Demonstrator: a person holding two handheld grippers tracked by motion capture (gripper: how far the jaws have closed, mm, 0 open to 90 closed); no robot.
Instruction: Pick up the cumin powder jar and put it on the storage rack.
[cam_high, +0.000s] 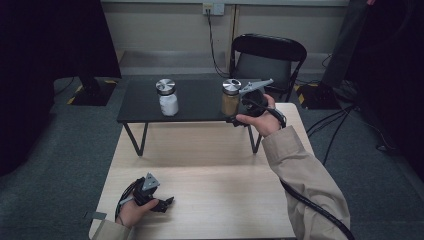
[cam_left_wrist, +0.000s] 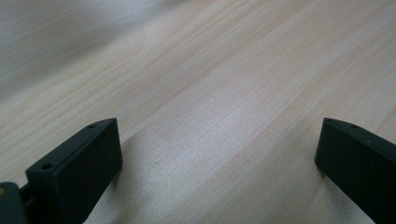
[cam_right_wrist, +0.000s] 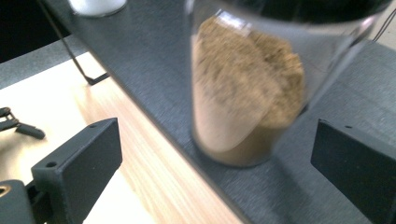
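Note:
A glass jar of brown powder (cam_high: 230, 98) with a silver lid stands upright on the right end of a low black shelf (cam_high: 195, 102). My right gripper (cam_high: 239, 113) is open just in front of it. In the right gripper view the brown jar (cam_right_wrist: 247, 93) looms large just beyond the spread jaws of my right gripper (cam_right_wrist: 215, 154), which do not touch it. A second jar with white contents (cam_high: 167, 98) stands further left on the shelf. My left gripper (cam_high: 167, 203) rests low over the wooden table (cam_high: 215, 190) at the front left; my left gripper (cam_left_wrist: 219, 154) is open with nothing between its jaws.
The black shelf stands on thin metal legs (cam_high: 136, 141) on the far half of the table. A black folding chair (cam_high: 267, 55) is behind it. A dark stand (cam_high: 91, 90) sits at the back left, and cables (cam_high: 340, 120) run over the floor at the right.

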